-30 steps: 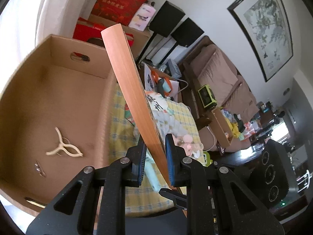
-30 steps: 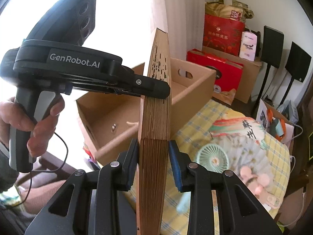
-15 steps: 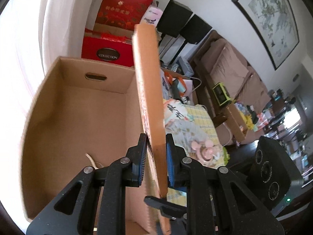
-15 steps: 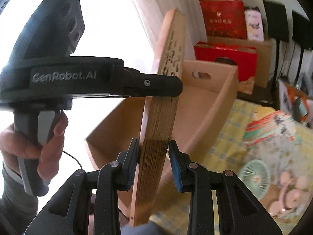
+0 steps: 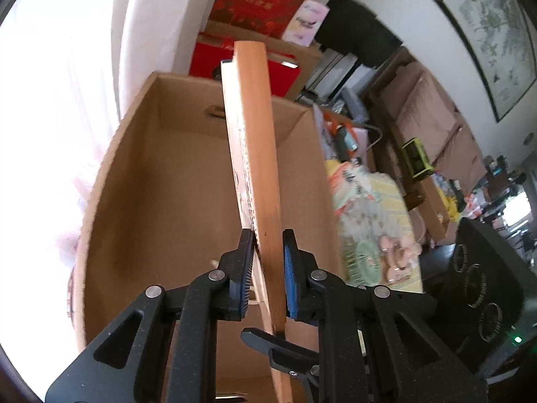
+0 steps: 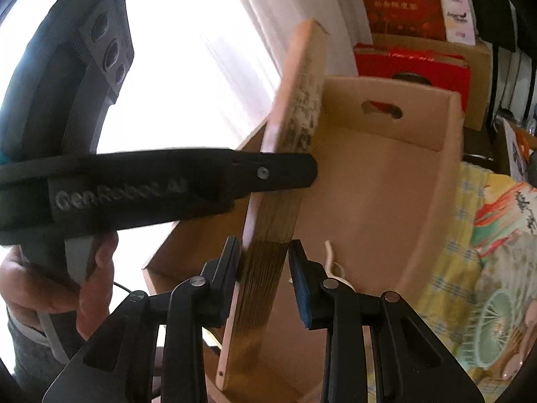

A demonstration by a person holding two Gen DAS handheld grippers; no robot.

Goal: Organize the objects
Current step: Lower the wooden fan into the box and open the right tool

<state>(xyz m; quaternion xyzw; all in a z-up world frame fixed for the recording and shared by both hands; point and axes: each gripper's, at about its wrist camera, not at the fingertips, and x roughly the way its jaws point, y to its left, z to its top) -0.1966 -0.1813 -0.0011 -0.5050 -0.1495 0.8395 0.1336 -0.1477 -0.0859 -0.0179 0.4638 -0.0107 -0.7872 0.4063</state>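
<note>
Swung over the cardboard box (image 5: 141,201) since a second ago, both tools, left tool (image 5: 265,265) and right tool (image 6: 265,262), tilt downward, clamping the folded wooden fan (image 5: 258,154).

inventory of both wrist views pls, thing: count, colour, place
folded fan: 1, wooden brown, held above the box
cardboard box: 1, tan, open, below the fan
tablecloth: 1, yellow check, right of the box
gift boxes: red, stacked behind the box
sofa: 1, brown, far right
framed picture: 1, dark frame, wall
left gripper: black, shut on the fan
right gripper: black, around the fan's thick end
hand: 1, on the left gripper's handle
</note>
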